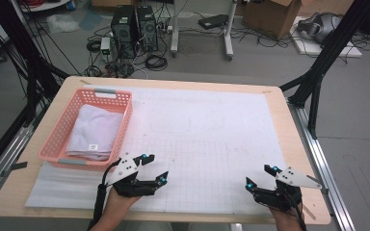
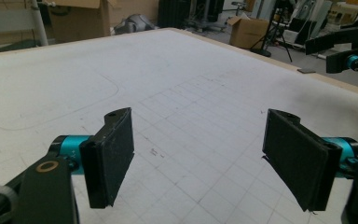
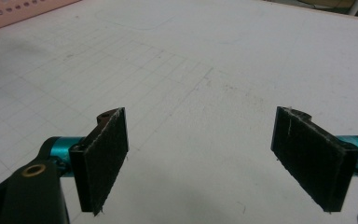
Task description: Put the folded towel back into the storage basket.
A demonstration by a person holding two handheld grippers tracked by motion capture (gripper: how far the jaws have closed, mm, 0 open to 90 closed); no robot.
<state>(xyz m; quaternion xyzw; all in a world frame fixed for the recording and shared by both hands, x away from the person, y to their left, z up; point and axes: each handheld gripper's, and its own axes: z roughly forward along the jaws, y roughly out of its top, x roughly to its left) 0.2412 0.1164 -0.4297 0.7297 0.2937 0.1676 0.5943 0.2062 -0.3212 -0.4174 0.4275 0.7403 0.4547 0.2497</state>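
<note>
Nearest the high camera, the left gripper (image 1: 152,167) hovers with jaws apart and empty just beside the near right corner of the pink basket (image 1: 58,139), where the folded towel (image 1: 95,131) lies lengthwise; the right gripper (image 1: 258,176), also spread and empty, sits well apart from the basket. Along the left gripper's own jaws, bare gridded worktop (image 2: 177,93) lies between the pads. Seen from the right gripper, the basket's rim (image 3: 14,14) edges the far left corner, so the left hand is nearer.

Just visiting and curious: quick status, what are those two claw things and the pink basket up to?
Left gripper open, empty, beside the basket's near end. Right gripper open, empty, over the white mat. Folded cloth lies in pink basket, untouched. Nothing between.
</note>
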